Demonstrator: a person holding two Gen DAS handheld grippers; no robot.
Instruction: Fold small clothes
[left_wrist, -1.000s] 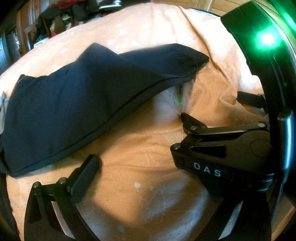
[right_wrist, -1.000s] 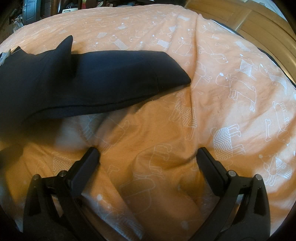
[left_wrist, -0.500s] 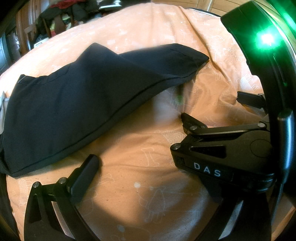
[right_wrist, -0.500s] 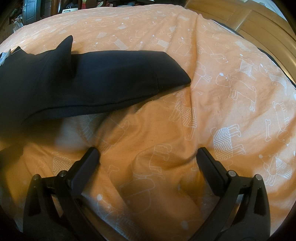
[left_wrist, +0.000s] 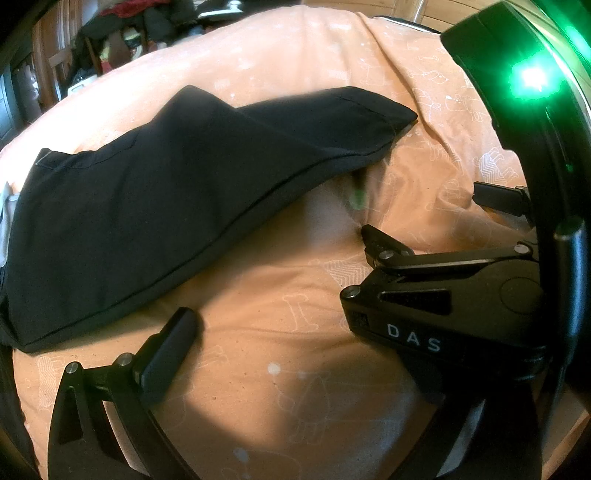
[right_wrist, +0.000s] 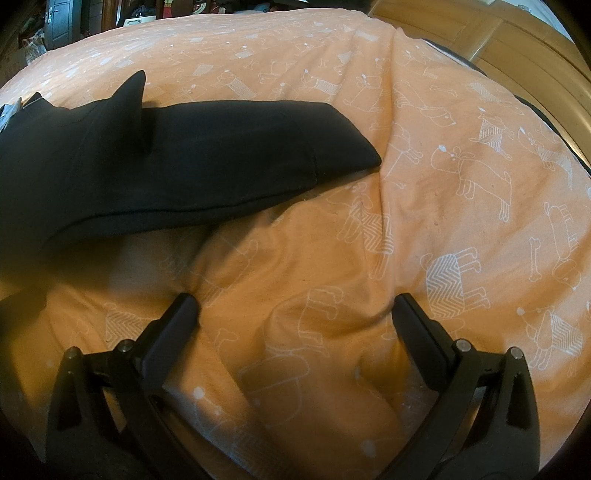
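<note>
1. Black garment (left_wrist: 155, 206) lies flat on the orange dog-print bedcover (left_wrist: 280, 354), long and narrowing to a hemmed end (left_wrist: 391, 114) at the right. In the right wrist view the same garment (right_wrist: 177, 162) fills the upper left, with one pointed flap (right_wrist: 133, 99) standing up off it.
2. Left gripper (left_wrist: 266, 332): only its left finger (left_wrist: 170, 347) is visible, low over the bedcover just below the garment's near edge and not touching it. The other finger is hidden behind the right tool, so I cannot tell how wide it is spread. Nothing visible in its grasp.
3. Right gripper (right_wrist: 295, 317): jaws wide apart, nothing between them but bare bedcover. Both fingers point forward over a rumpled patch, garment's near edge well ahead of the left finger (right_wrist: 173, 325).
4. Seen from the left wrist view, the right gripper (left_wrist: 417, 221) sits close on the right side, body marked "DAS" (left_wrist: 413, 336), fingertips aimed toward the spot under the garment's hemmed end (green status light (left_wrist: 532, 77) lit on its housing).
5. Both tools are low, close side by side, angled toward the garment; neither contacts it.
6. Background: wooden bed frame (right_wrist: 517, 33) at upper right, cluttered furniture (left_wrist: 122, 40) at upper left, blurred.
</note>
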